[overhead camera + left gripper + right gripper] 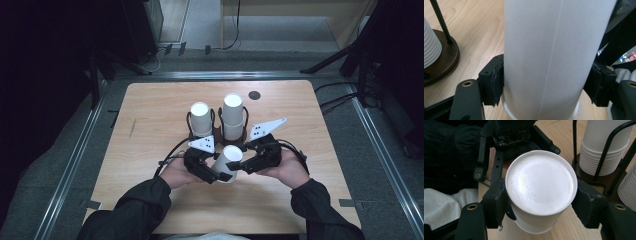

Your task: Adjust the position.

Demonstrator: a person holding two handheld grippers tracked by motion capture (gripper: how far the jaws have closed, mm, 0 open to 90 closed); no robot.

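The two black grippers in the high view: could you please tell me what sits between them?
One upside-down white paper cup stands on the wooden table between the left gripper and right gripper, seen in the high view.

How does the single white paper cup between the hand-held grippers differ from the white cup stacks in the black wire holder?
The single white paper cup sits upside down on the bare wooden table, while the white cup stacks stand on the holder's brown base behind black wire rods. The single cup is one cup alone; the stacks show many nested rims. Jaws flank the single cup; nothing grips the stacks. All are plain white with the closed end up.
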